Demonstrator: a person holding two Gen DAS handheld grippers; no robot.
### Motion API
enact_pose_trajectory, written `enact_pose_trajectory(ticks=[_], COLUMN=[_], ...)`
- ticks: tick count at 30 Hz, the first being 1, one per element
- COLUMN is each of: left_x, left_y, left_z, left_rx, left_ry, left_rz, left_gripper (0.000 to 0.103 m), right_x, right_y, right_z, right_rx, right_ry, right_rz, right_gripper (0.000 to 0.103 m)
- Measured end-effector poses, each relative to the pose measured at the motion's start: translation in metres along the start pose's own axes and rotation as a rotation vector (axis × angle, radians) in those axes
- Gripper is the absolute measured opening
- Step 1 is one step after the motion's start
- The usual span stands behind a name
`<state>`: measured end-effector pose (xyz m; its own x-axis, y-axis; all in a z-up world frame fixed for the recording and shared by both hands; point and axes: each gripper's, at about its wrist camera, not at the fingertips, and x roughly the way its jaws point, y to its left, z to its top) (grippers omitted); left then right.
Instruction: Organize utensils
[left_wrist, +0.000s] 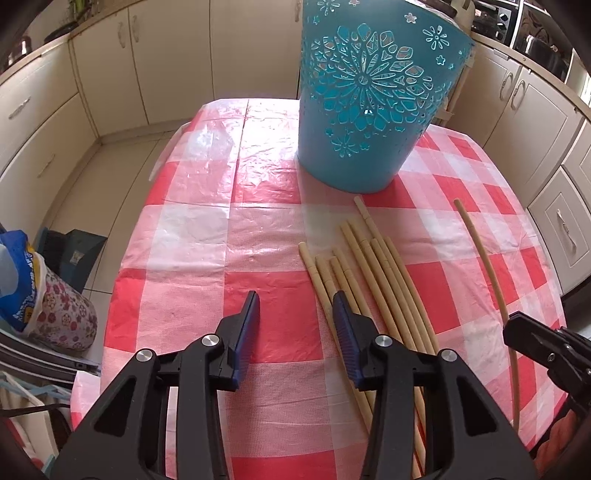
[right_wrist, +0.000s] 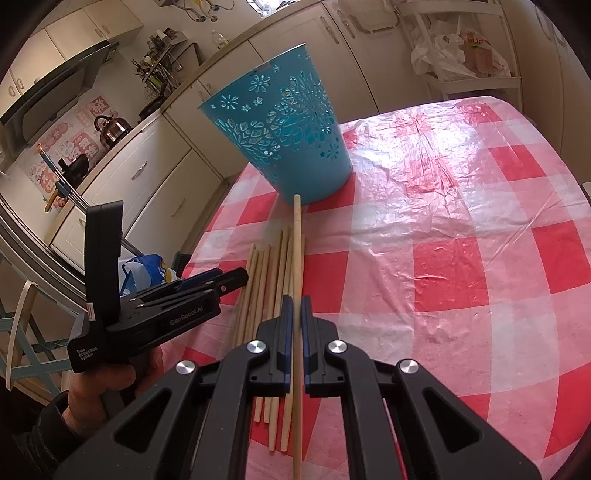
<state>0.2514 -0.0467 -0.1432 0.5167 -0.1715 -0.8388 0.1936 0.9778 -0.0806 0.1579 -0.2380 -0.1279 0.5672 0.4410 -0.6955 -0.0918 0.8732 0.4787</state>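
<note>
While the right gripper (right_wrist: 294, 306) is clamped on one chopstick (right_wrist: 296, 258), the rest of the pile (left_wrist: 365, 273) lies flat on the checked cloth (left_wrist: 221, 240), bunched side by side and just short of the bin (left_wrist: 369, 103). In the right wrist view the held stick runs straight along the fingers, from 6 o'clock behind the pads up to 12 o'clock, and its far tip ends close to the foot of the bin (right_wrist: 295, 140); whether it touches the wall cannot be told. That long axis therefore points at the bin, which stands upright with its open mouth high at 12 o'clock, so the stick would probably have to be raised and tipped upright to go in over the rim. In the left wrist view the left gripper (left_wrist: 295, 314) is spread wide and grasps nothing, hovering over bare cloth with the pile just off its right finger at about 1 o'clock. Since the right gripper already has a stick aligned toward the bin, it looks better placed for the drop.
</note>
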Motion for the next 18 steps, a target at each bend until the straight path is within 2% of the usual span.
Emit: enact_pose_trajectory(ticks=[1, 2, 6, 8, 10, 13, 14, 16, 18], left_x=[0.001, 0.003, 0.006, 0.006, 0.007, 0.001, -0.008, -0.038, -0.066], left_y=[-0.001, -0.004, -0.009, -0.009, -0.012, -0.004, 0.0, 0.007, 0.012], left_z=[0.0, 0.0, 0.004, 0.004, 0.005, 0.005, 0.006, 0.012, 0.025], left_rx=[0.012, 0.031, 0.057, 0.069, 0.087, 0.042, 0.019, 0.004, -0.001], left_ry=[0.0, -0.002, 0.002, 0.002, 0.013, 0.025, -0.012, -0.141, -0.255], left_rz=[0.023, 0.047, 0.064, 0.062, 0.028, -0.09, -0.136, -0.189, -0.208], left_gripper=[0.028, 0.027, 0.026, 0.017, 0.005, 0.004, 0.004, 0.004, 0.004], right_x=[0.0, 0.0, 0.001, 0.001, 0.0, -0.009, -0.013, -0.025, -0.035], right_y=[0.0, 0.0, 0.001, 0.001, 0.002, 0.008, 0.01, 0.016, 0.024], right_z=[0.0, 0.0, -0.001, -0.001, 0.0, 0.002, 0.005, 0.013, 0.025], right_rx=[0.001, 0.002, 0.0, -0.002, -0.004, -0.019, -0.026, -0.038, -0.054], right_ry=[0.0, 0.0, 0.002, -0.001, -0.013, -0.061, -0.085, -0.14, -0.206], right_rz=[0.0, 0.0, 0.003, 0.004, 0.005, 0.006, 0.01, 0.022, 0.042], right_gripper=[0.005, 0.005, 0.005, 0.005, 0.005, 0.005, 0.005, 0.005, 0.005])
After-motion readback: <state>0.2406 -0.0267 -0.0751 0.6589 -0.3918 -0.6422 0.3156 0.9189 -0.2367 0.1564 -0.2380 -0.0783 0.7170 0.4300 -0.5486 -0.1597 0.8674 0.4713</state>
